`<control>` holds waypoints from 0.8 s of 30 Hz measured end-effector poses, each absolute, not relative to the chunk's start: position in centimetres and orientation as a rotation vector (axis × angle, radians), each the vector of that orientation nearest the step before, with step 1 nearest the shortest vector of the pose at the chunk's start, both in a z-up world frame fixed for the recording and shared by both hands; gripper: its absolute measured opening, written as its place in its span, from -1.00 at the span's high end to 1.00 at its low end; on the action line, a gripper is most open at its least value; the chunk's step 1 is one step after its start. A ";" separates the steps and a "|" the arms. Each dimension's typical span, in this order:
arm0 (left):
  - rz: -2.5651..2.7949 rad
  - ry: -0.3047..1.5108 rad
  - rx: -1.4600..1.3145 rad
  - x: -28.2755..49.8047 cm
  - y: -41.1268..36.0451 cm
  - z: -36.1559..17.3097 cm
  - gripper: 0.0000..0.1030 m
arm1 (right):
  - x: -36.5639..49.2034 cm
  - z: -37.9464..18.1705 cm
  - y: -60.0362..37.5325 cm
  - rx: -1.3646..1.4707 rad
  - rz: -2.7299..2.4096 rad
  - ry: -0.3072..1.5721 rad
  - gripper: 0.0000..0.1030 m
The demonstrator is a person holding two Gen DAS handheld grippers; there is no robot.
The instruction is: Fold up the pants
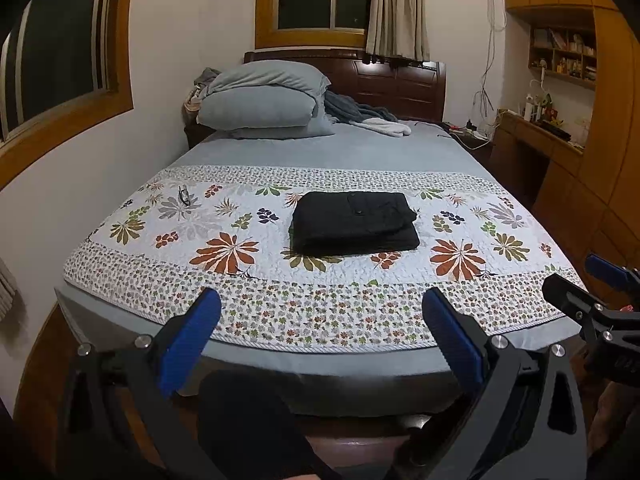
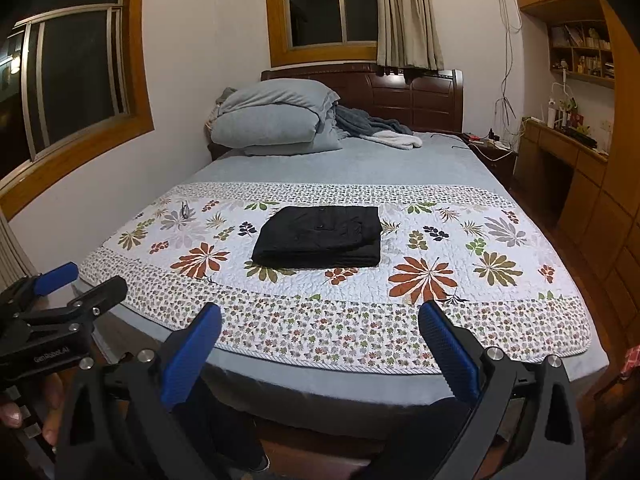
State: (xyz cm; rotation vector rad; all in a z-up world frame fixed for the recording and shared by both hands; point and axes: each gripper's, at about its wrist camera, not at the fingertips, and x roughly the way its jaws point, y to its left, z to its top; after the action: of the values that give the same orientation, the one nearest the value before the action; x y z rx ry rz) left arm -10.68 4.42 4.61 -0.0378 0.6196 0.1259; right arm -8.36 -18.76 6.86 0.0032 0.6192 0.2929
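The black pants (image 1: 354, 222) lie folded in a neat rectangular stack on the floral quilt (image 1: 224, 308) in the middle of the bed; they also show in the right wrist view (image 2: 320, 237). My left gripper (image 1: 322, 304) is open and empty, held back past the foot of the bed, well short of the pants. My right gripper (image 2: 320, 320) is open and empty too, beside it at the same distance. The right gripper shows at the right edge of the left wrist view (image 1: 588, 276), and the left gripper at the left edge of the right wrist view (image 2: 80, 280).
Stacked grey pillows (image 1: 260, 100) and crumpled bedding (image 1: 360, 114) lie at the wooden headboard (image 1: 400, 80). Eyeglasses (image 1: 185, 196) rest on the quilt's far left. A wall with windows runs along the left; a wooden desk (image 1: 540, 136) and cabinets stand on the right. My legs show below the bed's foot.
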 end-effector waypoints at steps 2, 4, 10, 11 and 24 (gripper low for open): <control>0.123 0.614 -0.036 -10.7 4.3 4.5 -0.95 | -8.3 6.8 -18.8 0.003 0.294 0.623 -0.93; 0.127 0.609 -0.037 -10.7 4.2 4.5 -0.95 | -8.2 6.7 -18.7 0.002 0.293 0.626 -0.93; 0.123 0.598 -0.063 -10.7 4.6 4.5 -0.92 | -8.0 6.5 -18.9 0.005 0.289 0.629 -0.93; 0.121 0.595 -0.061 -10.7 4.5 4.5 -0.91 | -8.0 6.5 -19.0 0.007 0.288 0.628 -0.93; 0.104 0.593 -0.040 -11.1 3.9 5.3 -0.95 | -8.0 6.6 -19.2 0.011 0.280 0.624 -0.93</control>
State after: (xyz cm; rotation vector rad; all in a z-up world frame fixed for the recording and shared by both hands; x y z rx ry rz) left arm -11.10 3.94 5.28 -0.0403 0.5930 0.1042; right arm -7.97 -19.24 6.65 0.0110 0.6237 0.2805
